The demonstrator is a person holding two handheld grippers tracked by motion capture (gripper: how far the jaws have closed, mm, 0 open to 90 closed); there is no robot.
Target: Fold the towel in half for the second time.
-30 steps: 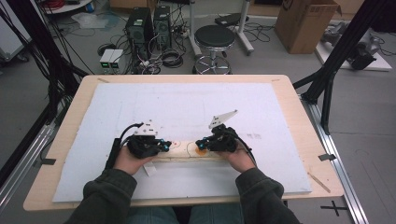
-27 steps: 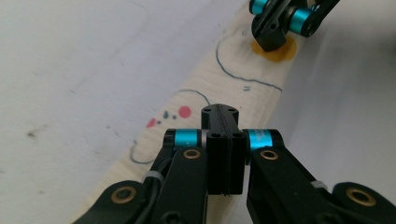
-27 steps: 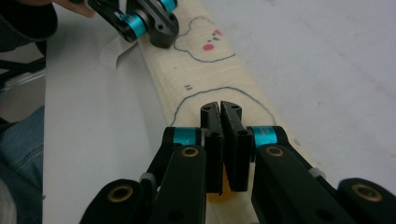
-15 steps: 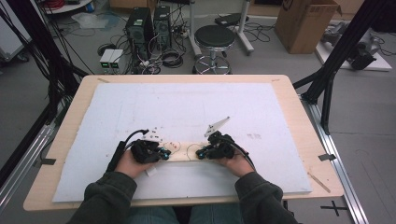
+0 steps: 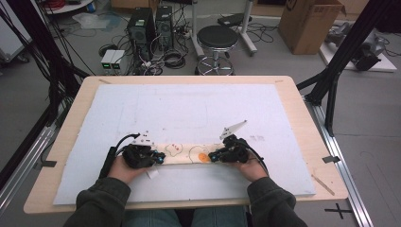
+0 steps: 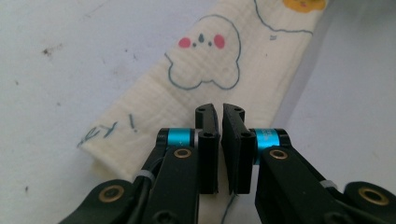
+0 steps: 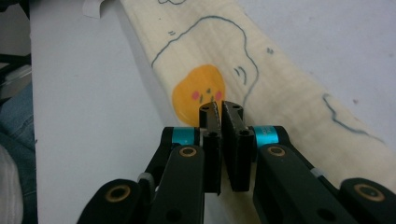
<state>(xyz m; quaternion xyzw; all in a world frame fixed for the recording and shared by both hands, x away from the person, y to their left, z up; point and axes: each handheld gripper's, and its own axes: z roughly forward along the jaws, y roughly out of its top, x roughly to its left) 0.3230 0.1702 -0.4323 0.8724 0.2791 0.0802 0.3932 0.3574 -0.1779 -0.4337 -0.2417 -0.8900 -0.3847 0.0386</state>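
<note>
A long cream cloth (image 5: 187, 153) printed with cartoon figures lies as a flat strip on the white board. My left gripper (image 5: 163, 158) is at its left end and my right gripper (image 5: 211, 156) is at its right end. In the left gripper view the jaws (image 6: 219, 109) have just been opening. They show a thin gap, and the cloth (image 6: 201, 70) lies below and ahead of them, not pressed. In the right gripper view the jaws (image 7: 219, 106) are closed over the cloth (image 7: 280, 79) by an orange face print, with a sliver of fabric pinched between them.
The white foam board (image 5: 189, 109) covers most of the wooden table (image 5: 307, 118). A small white tag (image 5: 152, 173) lies by the left hand and a thin wooden stick (image 5: 323, 184) sits near the table's right front corner. A stool (image 5: 217, 38) stands beyond the far edge.
Both hands have come toward the person and lower, bringing the cloth strip down flat onto the board.
</note>
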